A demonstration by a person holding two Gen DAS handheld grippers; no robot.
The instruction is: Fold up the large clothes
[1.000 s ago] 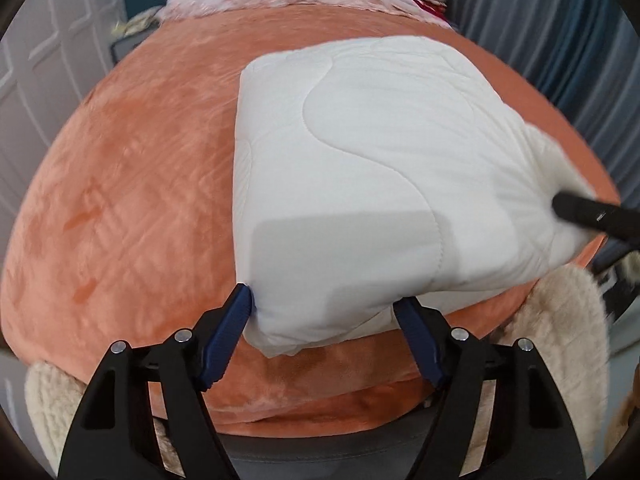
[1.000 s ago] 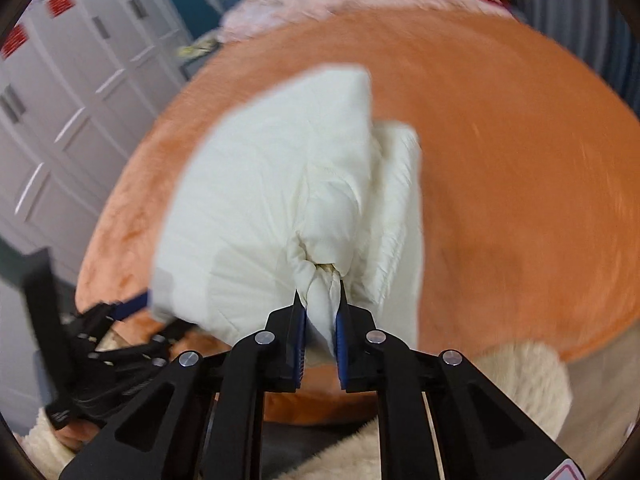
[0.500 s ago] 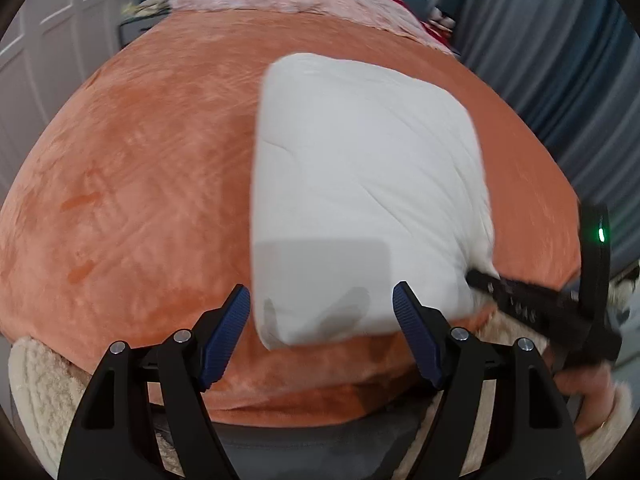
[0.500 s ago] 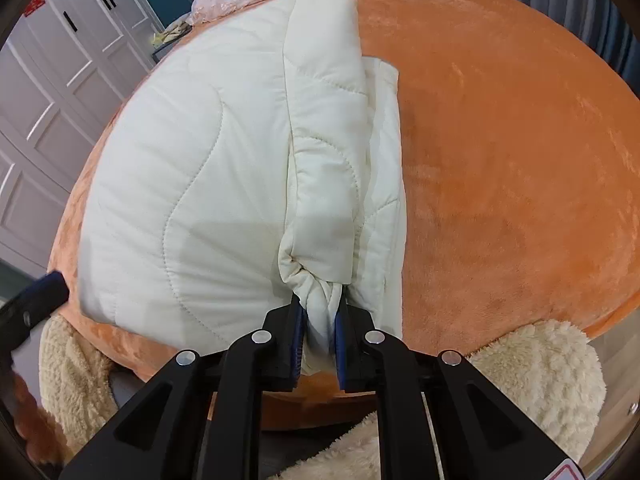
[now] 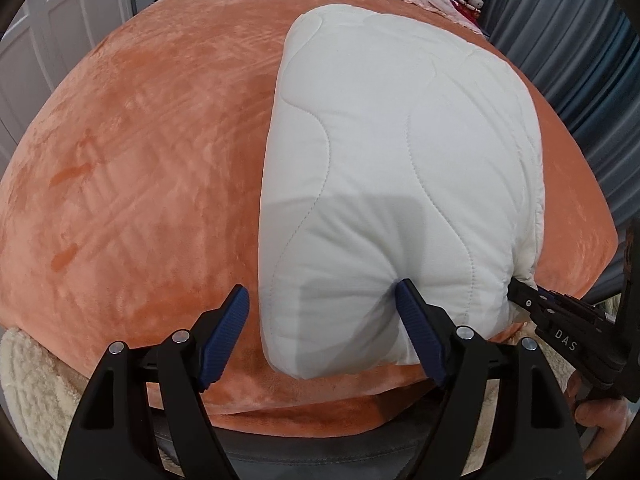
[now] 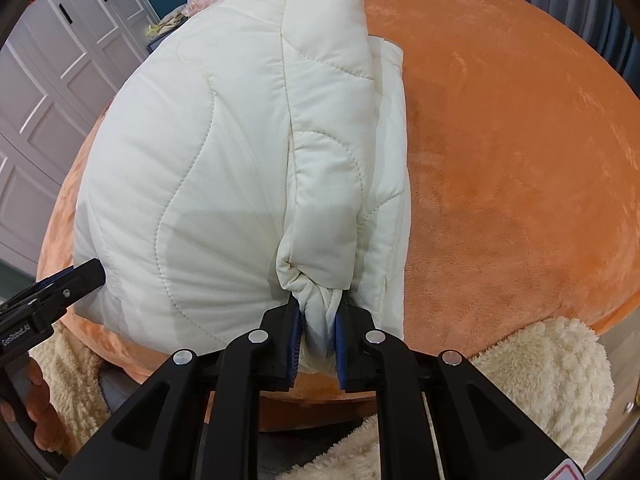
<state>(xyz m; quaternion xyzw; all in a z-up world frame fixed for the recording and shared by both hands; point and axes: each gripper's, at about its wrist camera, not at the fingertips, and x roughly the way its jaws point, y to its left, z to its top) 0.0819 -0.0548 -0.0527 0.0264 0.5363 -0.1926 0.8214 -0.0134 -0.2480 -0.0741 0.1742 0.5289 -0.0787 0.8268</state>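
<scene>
An orange plush bed (image 5: 152,168) fills a room with white panelled wardrobes (image 6: 52,80) and blue-grey curtains (image 5: 580,60). A folded cream quilted garment (image 5: 400,168) lies near the bed's near edge, long axis running toward the far edge. The left gripper (image 5: 324,336) is open, its jaws having just widened around the garment's near corner. The right gripper (image 6: 318,344) pinches a bunched fold.
</scene>
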